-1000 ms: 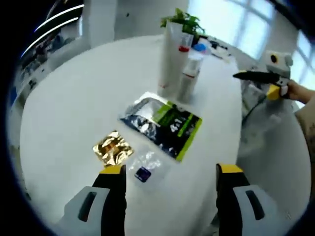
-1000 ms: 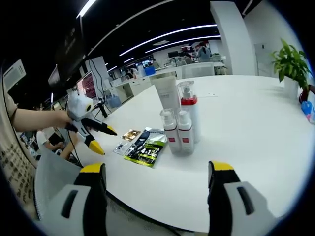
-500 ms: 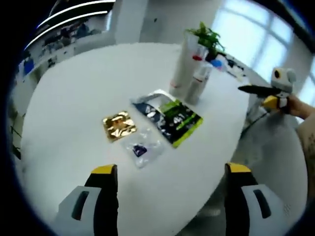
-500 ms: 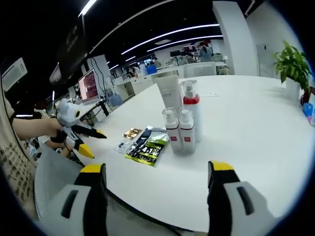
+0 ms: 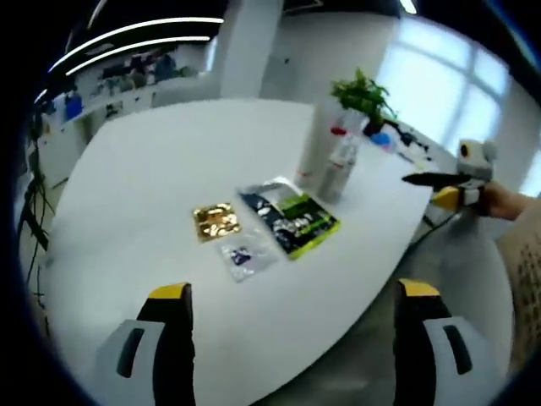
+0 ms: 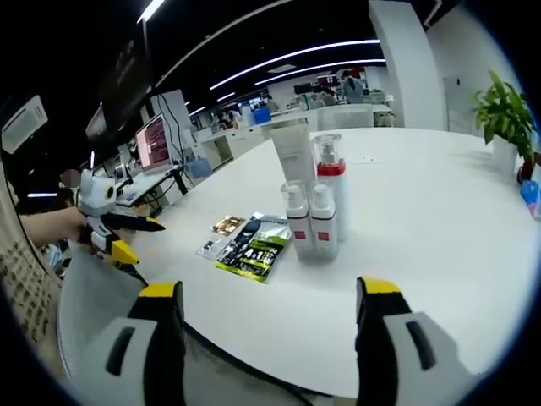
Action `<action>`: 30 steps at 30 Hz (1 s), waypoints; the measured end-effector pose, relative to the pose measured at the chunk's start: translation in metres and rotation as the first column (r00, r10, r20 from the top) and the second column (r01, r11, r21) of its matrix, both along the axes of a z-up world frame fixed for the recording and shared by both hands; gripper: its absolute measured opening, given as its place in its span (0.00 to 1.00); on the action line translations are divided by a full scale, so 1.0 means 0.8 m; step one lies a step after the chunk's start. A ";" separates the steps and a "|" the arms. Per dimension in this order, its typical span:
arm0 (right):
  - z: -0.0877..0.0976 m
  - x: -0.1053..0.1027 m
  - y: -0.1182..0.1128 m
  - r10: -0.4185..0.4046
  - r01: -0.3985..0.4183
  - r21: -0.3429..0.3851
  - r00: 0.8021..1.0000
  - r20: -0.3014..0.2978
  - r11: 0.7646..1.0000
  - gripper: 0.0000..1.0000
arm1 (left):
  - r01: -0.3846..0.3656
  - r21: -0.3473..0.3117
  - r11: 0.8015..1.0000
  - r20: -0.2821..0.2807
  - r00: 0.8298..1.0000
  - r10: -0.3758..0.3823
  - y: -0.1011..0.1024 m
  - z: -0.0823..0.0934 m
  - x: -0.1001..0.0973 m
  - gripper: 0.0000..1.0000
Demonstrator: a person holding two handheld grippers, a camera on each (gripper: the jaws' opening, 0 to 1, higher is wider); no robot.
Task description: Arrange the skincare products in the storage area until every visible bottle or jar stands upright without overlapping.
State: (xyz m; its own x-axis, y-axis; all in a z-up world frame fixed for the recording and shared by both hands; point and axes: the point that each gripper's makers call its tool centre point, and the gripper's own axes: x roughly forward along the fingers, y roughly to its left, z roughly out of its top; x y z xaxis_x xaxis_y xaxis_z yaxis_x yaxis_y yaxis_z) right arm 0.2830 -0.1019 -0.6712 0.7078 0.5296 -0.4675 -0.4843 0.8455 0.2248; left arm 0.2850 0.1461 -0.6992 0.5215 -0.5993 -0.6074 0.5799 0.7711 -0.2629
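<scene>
Four skincare bottles (image 6: pixel 309 203) are standing upright together on the white tabletop (image 6: pixel 423 211), sachets (image 6: pixel 251 246) lying beside them. Both the left gripper (image 5: pixel 292 296) and right gripper (image 6: pixel 262 292) are hovering with fingers spread, holding nothing.

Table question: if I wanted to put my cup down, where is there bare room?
The table lies bare between the bottles and the plant, and also beyond the gold sachet in the left gripper view. It is crowded where the green pouch and sachets lie beside the bottles.

Three pump bottles (image 6: pixel 314 222), one tube (image 6: pixel 294 154), three flat sachets (image 5: pixel 289 222).
</scene>
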 end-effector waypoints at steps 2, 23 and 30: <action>-0.001 0.000 0.000 0.003 -0.003 -0.002 1.000 -0.002 1.000 0.84 | -0.011 -0.012 1.000 0.002 1.000 0.011 -0.002 0.004 -0.008 0.97; -0.001 -0.002 0.003 0.016 -0.016 -0.002 1.000 -0.001 1.000 0.86 | 0.019 0.055 0.998 0.023 1.000 -0.020 -0.002 0.012 -0.018 0.97; 0.000 -0.002 0.003 0.015 -0.015 0.002 1.000 -0.001 1.000 0.85 | 0.008 0.054 0.998 0.010 1.000 -0.009 0.000 0.010 -0.016 0.97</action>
